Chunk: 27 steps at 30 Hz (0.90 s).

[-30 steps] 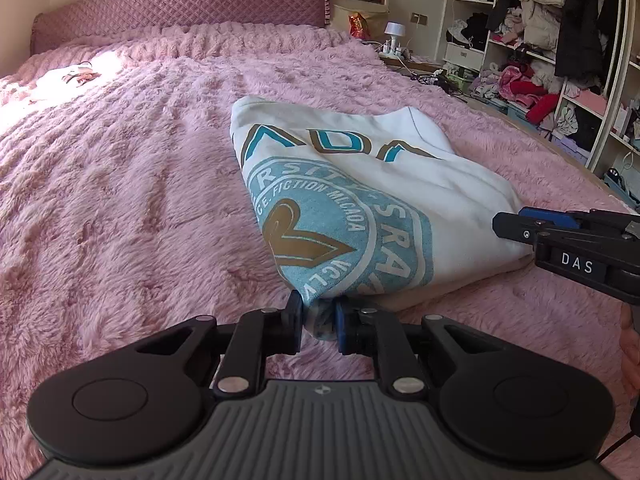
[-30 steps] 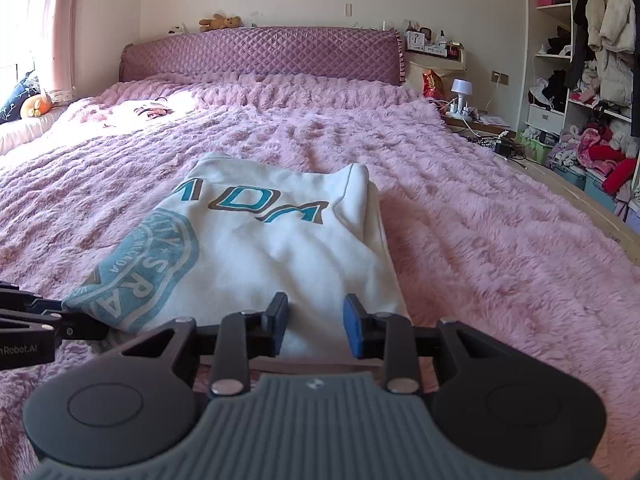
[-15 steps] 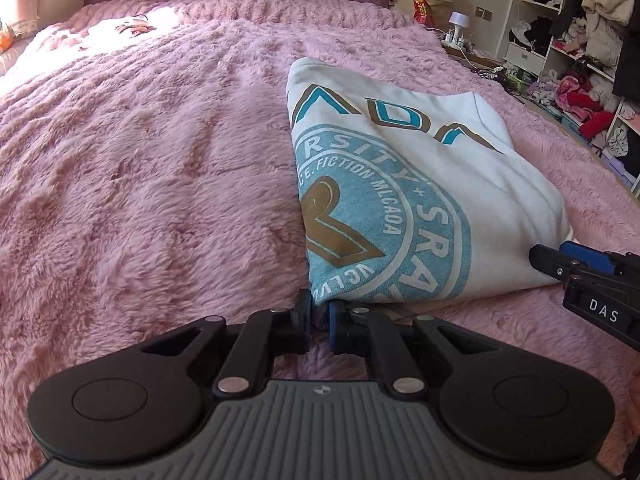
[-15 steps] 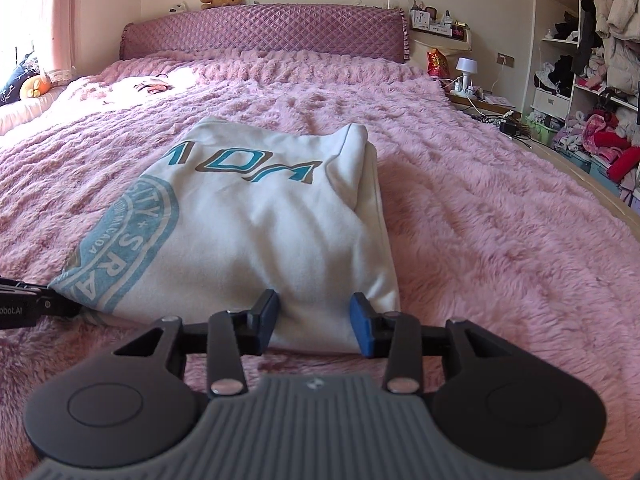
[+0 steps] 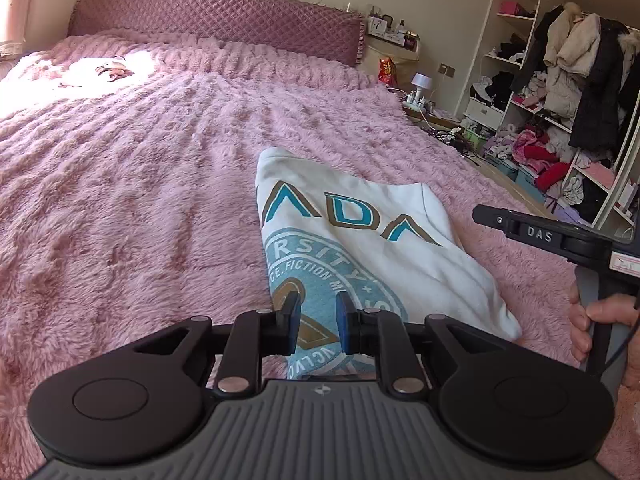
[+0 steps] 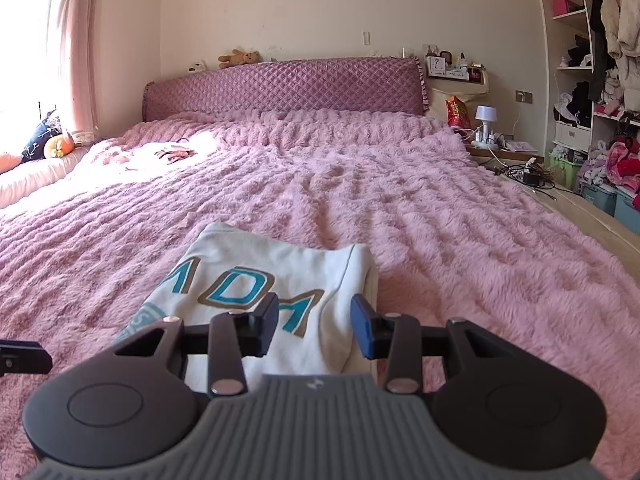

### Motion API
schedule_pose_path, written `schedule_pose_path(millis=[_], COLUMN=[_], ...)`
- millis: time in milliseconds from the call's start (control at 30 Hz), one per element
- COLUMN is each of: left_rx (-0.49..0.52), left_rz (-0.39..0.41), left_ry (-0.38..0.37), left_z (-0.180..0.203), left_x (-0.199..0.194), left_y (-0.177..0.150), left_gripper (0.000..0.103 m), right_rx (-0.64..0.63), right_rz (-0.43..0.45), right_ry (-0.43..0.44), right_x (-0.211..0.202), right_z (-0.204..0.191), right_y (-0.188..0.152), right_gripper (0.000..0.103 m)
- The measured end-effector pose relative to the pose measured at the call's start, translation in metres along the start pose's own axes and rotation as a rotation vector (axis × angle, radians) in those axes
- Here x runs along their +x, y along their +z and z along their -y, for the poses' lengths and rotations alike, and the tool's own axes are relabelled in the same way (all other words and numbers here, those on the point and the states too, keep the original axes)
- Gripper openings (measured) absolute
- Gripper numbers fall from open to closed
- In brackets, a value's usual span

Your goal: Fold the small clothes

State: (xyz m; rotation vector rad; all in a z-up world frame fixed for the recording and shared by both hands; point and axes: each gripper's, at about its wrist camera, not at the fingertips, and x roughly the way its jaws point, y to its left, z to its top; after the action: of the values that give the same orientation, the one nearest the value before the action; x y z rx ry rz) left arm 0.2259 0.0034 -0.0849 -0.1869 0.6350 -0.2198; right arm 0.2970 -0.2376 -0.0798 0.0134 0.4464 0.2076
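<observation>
A folded white sweatshirt with teal and brown print lies flat on the pink furry bedspread. My left gripper hovers over its near left corner. Its jaws are opening, the blue pads stand apart, and the cloth lies below them, not pinched. In the right wrist view the sweatshirt lies just ahead of my right gripper, which is open above its near right edge and holds nothing. The right gripper also shows at the right of the left wrist view, held by a hand.
The bedspread reaches back to a quilted purple headboard. A small garment lies in the sunlit patch at the far left. A nightstand with a lamp and open shelves of clothes stand beyond the bed's right edge.
My left gripper has let go of the sweatshirt's near corner, its jaws have parted and it has lifted. The right gripper has risen and drawn back, still open. The sweatshirt stays folded.
</observation>
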Motion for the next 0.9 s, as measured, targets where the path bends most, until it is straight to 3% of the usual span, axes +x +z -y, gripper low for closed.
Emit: schedule_pose_path(millis=[167,333,400,533,633,700,800,900], left_rx=[-0.013,0.003,0.012,0.01,-0.004,0.013,0.027,0.026], left_rz=[-0.049,-0.052,-0.052,-0.044,-0.024,-0.02,-0.016,-0.024], left_ry=[-0.009,-0.005,-0.015,-0.024,-0.014,0.007,0.019,0.022], left_z=[0.003,0.002,0.001,0.0,0.002,0.007,0.013,0.012], left_x=[0.035,0.044,0.046,0.045,0.045,0.048,0.05,0.051], left_y=[-0.006,-0.019,-0.021,-0.022,-0.026,-0.03,-0.032,-0.033], left_gripper=[0.021,0.03,0.033,0.033,0.033,0.033,0.033,0.033], right_rx=[-0.027,0.031,0.048,0.023,-0.068,-0.092,-0.078,-0.046], right_rz=[-0.024,-0.131,-0.159,-0.087,-0.004,-0.035,-0.151,-0.14], right_ry=[-0.036,-0.037,-0.031,-0.009,-0.013,-0.022,-0.055,-0.058], right_x=[0.075,0.135,0.148,0.146,0.139,0.151,0.181,0.18], right_z=[0.02,0.037,0.04,0.037,0.025,0.024,0.036,0.041], right_y=[0.027,0.03,0.026,0.024,0.035,0.035,0.017,0.01], right_gripper=[0.035,0.036,0.013,0.009,0.009,0.009,0.009,0.012])
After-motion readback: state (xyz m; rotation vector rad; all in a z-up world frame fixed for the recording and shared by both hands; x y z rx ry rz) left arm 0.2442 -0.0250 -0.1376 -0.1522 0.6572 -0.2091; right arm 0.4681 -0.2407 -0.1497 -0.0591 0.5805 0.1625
